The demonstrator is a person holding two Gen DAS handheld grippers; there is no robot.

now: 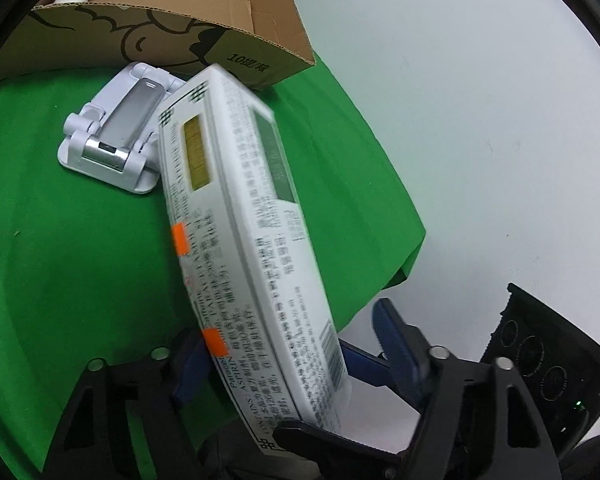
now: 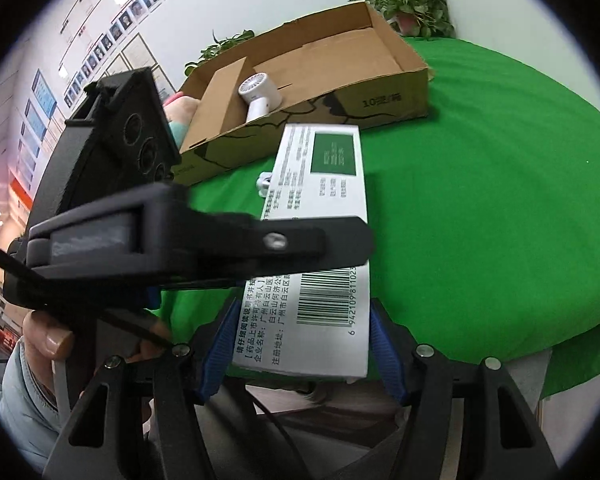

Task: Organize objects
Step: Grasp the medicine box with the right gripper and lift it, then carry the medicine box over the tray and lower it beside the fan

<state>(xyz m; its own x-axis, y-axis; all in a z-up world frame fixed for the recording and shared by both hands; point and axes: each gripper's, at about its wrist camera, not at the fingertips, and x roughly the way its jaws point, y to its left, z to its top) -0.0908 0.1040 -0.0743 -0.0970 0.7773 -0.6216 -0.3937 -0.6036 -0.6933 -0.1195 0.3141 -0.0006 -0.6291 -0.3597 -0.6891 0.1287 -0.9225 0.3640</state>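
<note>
Here both tools [image 1: 284, 364] [image 2: 300, 344] pinch the medicine box [image 2: 320, 216] — fan [image 2: 258, 94] in carton [image 2: 380, 80]

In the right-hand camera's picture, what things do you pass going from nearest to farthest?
right gripper → medicine box → cardboard box with a white fan inside → potted plant.

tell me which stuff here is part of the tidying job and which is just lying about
Part of the job:
- medicine box, held in the right hand-held gripper; the left hand-held gripper is around it too
- cardboard box
- small white fan inside it
- white phone stand on the green cloth

Just lying about:
- potted plants
- wall photos
</note>
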